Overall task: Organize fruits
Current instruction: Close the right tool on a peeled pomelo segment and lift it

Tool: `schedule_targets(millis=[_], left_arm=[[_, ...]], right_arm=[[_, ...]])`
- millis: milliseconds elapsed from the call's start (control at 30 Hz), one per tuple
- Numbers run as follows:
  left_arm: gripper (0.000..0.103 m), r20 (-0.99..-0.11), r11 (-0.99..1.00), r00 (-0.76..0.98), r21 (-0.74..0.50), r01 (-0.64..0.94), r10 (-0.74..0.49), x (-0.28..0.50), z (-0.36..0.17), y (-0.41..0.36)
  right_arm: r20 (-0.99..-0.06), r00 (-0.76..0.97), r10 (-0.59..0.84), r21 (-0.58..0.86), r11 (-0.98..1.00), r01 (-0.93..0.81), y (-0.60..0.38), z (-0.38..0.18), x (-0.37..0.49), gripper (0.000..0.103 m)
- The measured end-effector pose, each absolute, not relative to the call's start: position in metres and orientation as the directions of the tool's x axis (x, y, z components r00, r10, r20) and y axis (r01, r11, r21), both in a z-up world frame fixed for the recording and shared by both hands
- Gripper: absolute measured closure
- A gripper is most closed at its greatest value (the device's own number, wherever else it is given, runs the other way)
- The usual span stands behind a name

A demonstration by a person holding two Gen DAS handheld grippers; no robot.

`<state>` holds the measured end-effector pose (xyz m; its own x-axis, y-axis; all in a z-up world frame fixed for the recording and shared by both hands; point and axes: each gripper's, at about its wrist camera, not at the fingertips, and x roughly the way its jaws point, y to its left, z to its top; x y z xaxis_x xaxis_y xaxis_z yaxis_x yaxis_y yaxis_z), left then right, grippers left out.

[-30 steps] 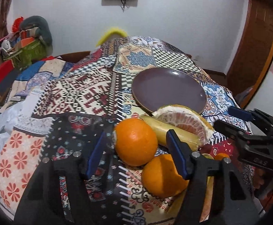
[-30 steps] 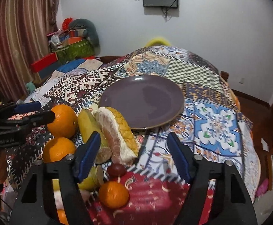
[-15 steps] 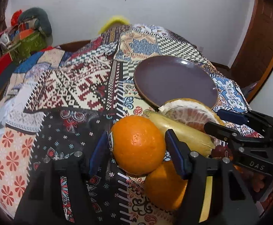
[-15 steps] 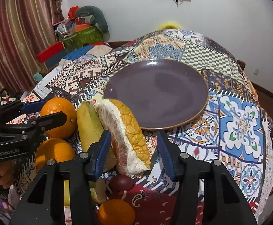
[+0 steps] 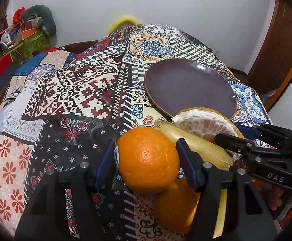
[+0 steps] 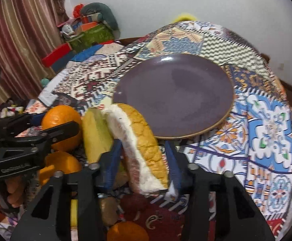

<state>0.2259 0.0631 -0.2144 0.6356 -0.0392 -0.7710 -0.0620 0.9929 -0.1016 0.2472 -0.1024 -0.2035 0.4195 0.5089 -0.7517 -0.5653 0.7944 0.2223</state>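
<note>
My left gripper (image 5: pixel 146 160) is shut on an orange (image 5: pixel 148 160), held between its blue pads. A second orange (image 5: pixel 176 206) lies just below it. A banana (image 5: pixel 196 146) and a peeled pomelo wedge (image 5: pixel 206 122) lie to the right, by the empty purple plate (image 5: pixel 186 88). My right gripper (image 6: pixel 142 160) is around the pomelo wedge (image 6: pixel 142 140), its pads touching both sides. The banana (image 6: pixel 95 134), the held orange (image 6: pixel 63 124) and the plate (image 6: pixel 176 96) show in the right wrist view too.
A patterned patchwork cloth (image 5: pixel 75 92) covers the table. A small orange (image 6: pixel 128 231) and dark small fruits (image 6: pixel 134 204) lie under my right gripper. Boxes and clutter (image 5: pixel 25 38) stand at the far left by the wall. A wooden door (image 5: pixel 282 40) is at right.
Both grippers moved forward and narrowed. The left closed on the orange and the right closed around the pomelo wedge.
</note>
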Motion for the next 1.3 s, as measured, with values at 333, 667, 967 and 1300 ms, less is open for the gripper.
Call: schedule_targets(millis=[333,667,967,1300], left_arm=[[0.042,-0.768,0.994,0.639,-0.091,-0.058,-0.033,0.22,-0.21,0.065],[0.042,-0.765,0.995,0.644,-0.076,-0.06,-0.02,0.216,-0.208,0.065],[0.045,-0.756,0.997,0.654,-0.06,-0.041,-0.019,0.212,-0.201,0.064],[0.085,-0.718,0.999,0.696,-0.042,-0.023,-0.014,0.2,-0.184,0.06]], right_arm=[[-0.713,0.482,0.51,0.159,0.786,-0.597,-0.108,-0.186,0.225,0.077],[-0.744,0.437,0.505,0.14,0.758,-0.637,-0.092,-0.19,0.229,0.073],[-0.733,0.431,0.527,0.19,0.766,-0.614,-0.094,-0.19,0.229,0.077],[-0.67,0.481,0.565,0.208,0.766,-0.609,-0.104,-0.159,0.22,0.08]])
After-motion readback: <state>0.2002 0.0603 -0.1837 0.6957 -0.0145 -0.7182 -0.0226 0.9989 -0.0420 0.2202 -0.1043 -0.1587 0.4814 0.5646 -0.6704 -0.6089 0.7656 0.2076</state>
